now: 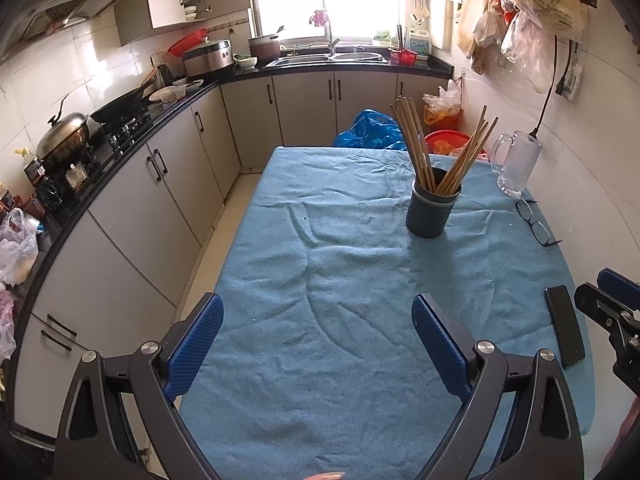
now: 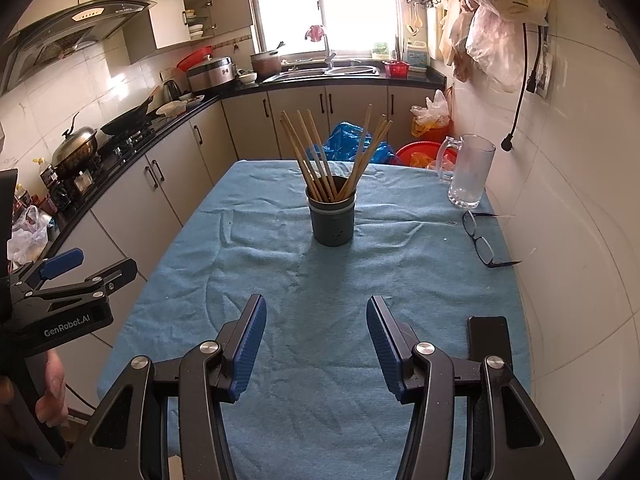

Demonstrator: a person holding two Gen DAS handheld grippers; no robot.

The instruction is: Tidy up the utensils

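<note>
The left hand-held gripper [image 1: 318, 344] hangs over the near end of the bench [image 1: 340, 280], which is draped in a blue cloth; its blue-padded fingers [image 1: 196, 344] are spread wide with nothing between them. From it, the dark holder [image 1: 432, 212] stands upright at about one o'clock, further up the bench, with the wooden chopsticks [image 1: 416, 148] standing in it and fanning out in two bunches, one leaning left, one right. Past the holder at two o'clock a glass mug [image 1: 516, 164] stands near the wall, and a pair of glasses [image 1: 534, 222] lies just nearer than it. A flat black phone [image 1: 564, 326] lies at the bench's right edge. Beside it, the right hand-held gripper [image 2: 316, 346] is also spread apart and empty, with the holder at its twelve o'clock.
</note>
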